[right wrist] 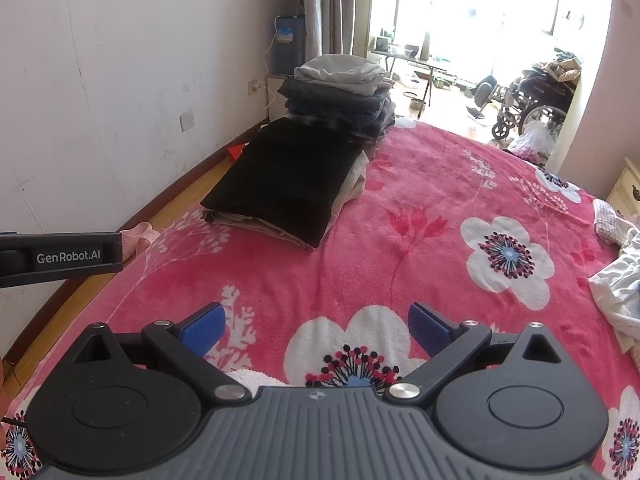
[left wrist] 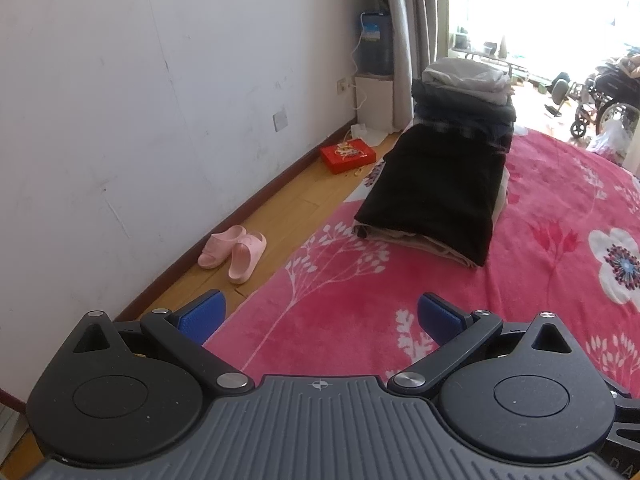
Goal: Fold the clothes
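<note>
Black folded garment (right wrist: 280, 176) long axis runs away toward clothes stack (right wrist: 340, 92) | left hand-held gripper (left wrist: 320, 320) apart | right hand-held gripper (right wrist: 316, 326) apart

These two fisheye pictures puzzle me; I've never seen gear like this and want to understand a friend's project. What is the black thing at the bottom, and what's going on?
No robot here: a person holds a two-finger gripper in each hand, each carrying a forward-looking camera. One picture looks along the left gripper, the other along the right gripper. Both are open and hold nothing. They hover over a pink flowered blanket. On it lie a black folded garment, a stack of folded clothes behind it, and crumpled white clothes at the right edge.
</note>
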### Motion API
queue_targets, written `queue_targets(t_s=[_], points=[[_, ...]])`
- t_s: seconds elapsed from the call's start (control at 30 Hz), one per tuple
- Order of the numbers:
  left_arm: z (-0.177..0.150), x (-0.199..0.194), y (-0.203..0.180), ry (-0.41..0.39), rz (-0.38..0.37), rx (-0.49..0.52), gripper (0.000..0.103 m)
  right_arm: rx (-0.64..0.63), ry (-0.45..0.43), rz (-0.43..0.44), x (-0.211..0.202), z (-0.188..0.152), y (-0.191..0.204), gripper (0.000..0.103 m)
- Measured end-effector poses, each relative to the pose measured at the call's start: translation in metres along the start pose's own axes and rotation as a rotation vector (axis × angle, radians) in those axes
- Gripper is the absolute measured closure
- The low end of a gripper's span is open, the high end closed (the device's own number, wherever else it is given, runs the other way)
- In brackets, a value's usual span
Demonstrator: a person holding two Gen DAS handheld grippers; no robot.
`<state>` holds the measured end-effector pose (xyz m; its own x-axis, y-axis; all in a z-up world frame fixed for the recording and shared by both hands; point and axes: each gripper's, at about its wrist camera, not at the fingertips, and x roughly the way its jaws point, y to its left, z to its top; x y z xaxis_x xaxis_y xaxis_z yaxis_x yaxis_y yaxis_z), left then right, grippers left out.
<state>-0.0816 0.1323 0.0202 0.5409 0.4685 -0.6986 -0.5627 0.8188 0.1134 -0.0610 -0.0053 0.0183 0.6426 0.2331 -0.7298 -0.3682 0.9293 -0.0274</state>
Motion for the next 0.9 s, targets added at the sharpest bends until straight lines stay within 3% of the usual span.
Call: queue_targets(t_s=[0.9], points=[[0.0005, 0.0003, 0.0027, 0.002, 0.004, -0.007, 0.000, -0.002, 0.003, -0.003, 0.0004, -0.0001, 0.0051, 0.002]])
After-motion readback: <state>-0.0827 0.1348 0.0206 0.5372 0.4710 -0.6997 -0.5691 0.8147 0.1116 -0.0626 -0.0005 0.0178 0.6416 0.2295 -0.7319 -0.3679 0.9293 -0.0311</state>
